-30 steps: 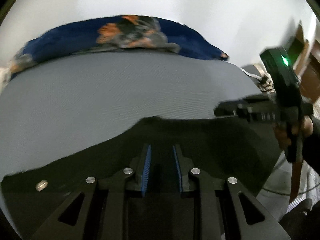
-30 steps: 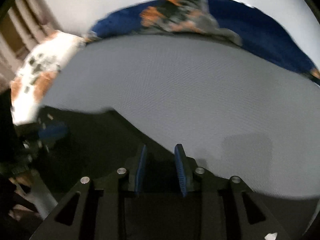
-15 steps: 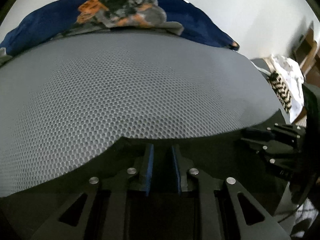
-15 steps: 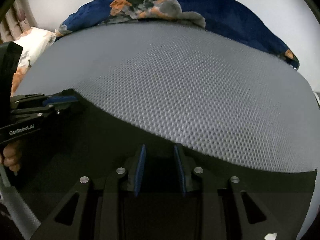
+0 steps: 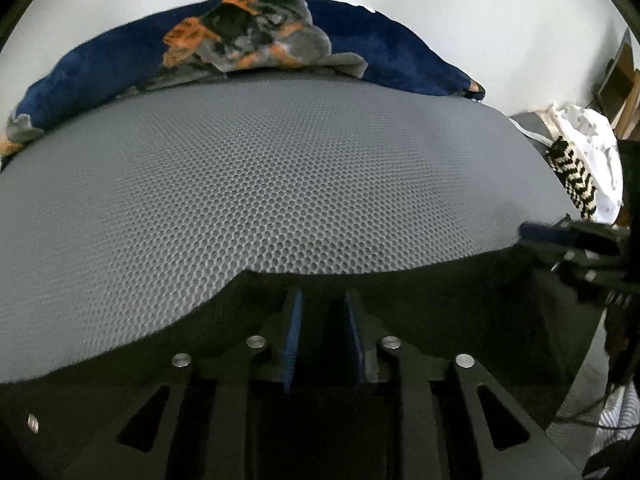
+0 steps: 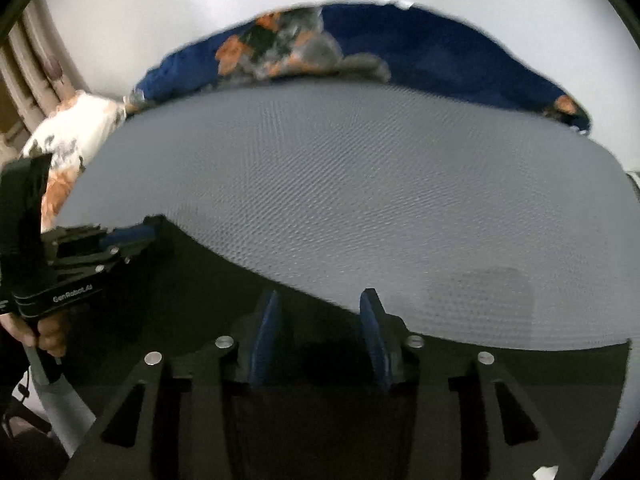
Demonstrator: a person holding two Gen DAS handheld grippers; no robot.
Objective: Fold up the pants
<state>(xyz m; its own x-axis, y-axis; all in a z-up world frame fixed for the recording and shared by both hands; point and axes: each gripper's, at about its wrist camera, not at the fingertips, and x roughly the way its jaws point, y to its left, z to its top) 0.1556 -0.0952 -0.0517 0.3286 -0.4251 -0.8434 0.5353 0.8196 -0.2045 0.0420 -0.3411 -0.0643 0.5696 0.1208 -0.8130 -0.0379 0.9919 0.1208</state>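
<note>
Black pants (image 5: pixel 460 300) lay flat across lower frame of both views, on grey honeycomb-mesh mattress (image 5: pixel 280 184). Left gripper (image 5: pixel 324 336) sat low over pants edge, fingers narrowly apart; whether cloth was pinched between them could not be told. Right gripper (image 6: pixel 318 334) stood at pants edge, fingers wider apart, nothing clamped. Blue blanket with orange-grey print (image 5: pixel 256 40) lay along mattress top edge. White spotted cloth (image 5: pixel 588 148) at right.
</note>
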